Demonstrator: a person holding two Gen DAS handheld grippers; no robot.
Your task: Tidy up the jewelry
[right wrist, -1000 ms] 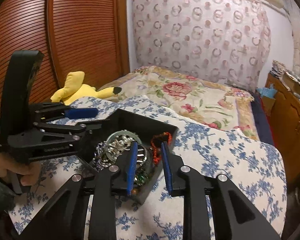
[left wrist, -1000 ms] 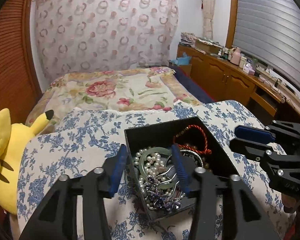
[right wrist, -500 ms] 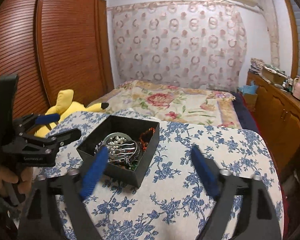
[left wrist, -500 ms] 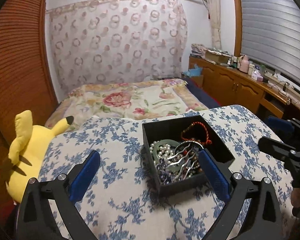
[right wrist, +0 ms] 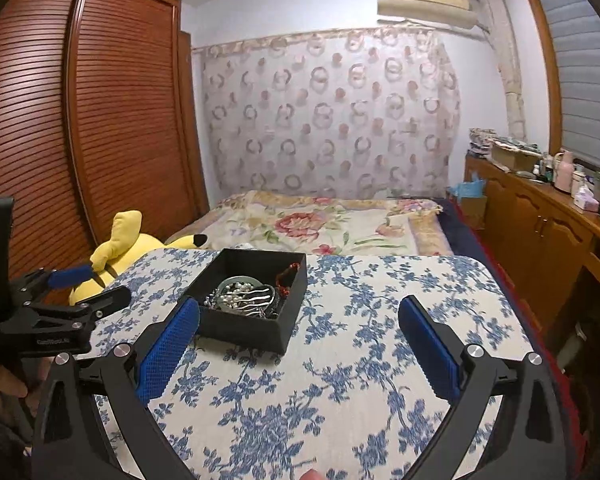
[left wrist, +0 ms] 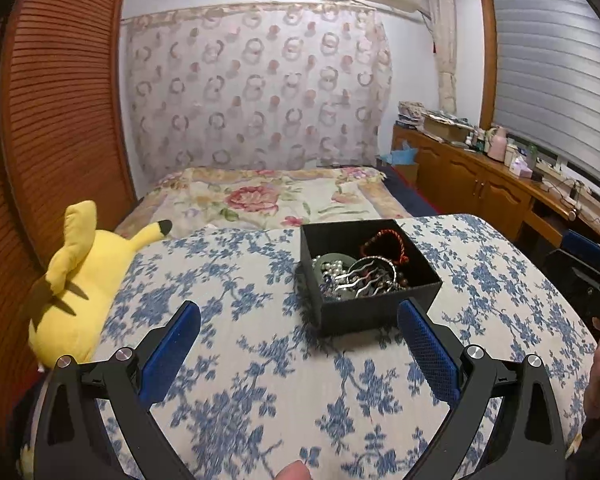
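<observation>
Jewelry (left wrist: 360, 274) lies heaped in an open black box (left wrist: 376, 312) on the flowered surface (left wrist: 260, 380): pearls, a red cord bracelet (left wrist: 384, 240), a silver wavy comb (right wrist: 256, 298). The left tool (left wrist: 300, 344) and the right tool (right wrist: 300, 338) both hover short of the box, spread wide, holding nothing. A yellow plush toy (left wrist: 84, 280) lies at the surface's left edge, with a bed (right wrist: 320, 224) beyond.

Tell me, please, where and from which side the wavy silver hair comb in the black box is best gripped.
Probably from straight above, closing on the wavy silver hair comb across its curved top bar. It lies on top of the jewelry pile, so that bar is exposed, while the walls of the black square box block any sideways approach. The prongs lie tangled against the white pearl strand, so gripping there may snag it.
</observation>
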